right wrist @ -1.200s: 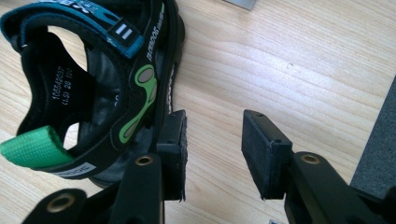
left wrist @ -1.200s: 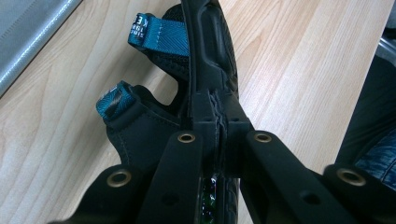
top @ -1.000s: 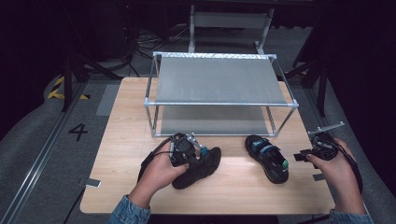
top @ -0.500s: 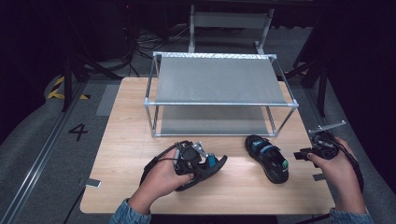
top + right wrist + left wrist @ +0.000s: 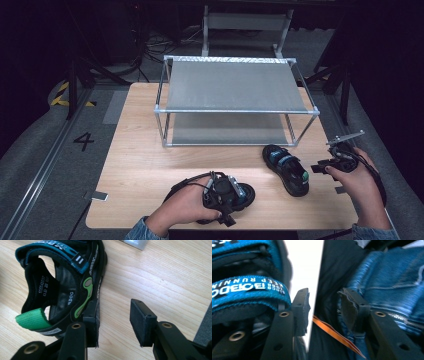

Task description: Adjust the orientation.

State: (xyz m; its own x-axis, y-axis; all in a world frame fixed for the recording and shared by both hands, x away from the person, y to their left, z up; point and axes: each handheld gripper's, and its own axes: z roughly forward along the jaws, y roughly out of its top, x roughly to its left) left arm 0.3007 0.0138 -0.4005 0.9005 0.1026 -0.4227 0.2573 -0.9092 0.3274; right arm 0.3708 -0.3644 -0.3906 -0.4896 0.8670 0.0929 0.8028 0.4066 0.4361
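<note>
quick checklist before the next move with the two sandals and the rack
1. Left gripper holding the near sandal: not ok, jaws open, sandal beside one jaw.
2. Right gripper closed on the far sandal: not ok, jaws open, sandal outside them.
3. Far sandal flat on the table: ok.
4. Rack top shelf free: ok.
5. Lower shelf free: cannot tell, partly hidden.

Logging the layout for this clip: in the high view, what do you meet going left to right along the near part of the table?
Left hand → left gripper at the near sandal → second sandal → right gripper → right hand.
</note>
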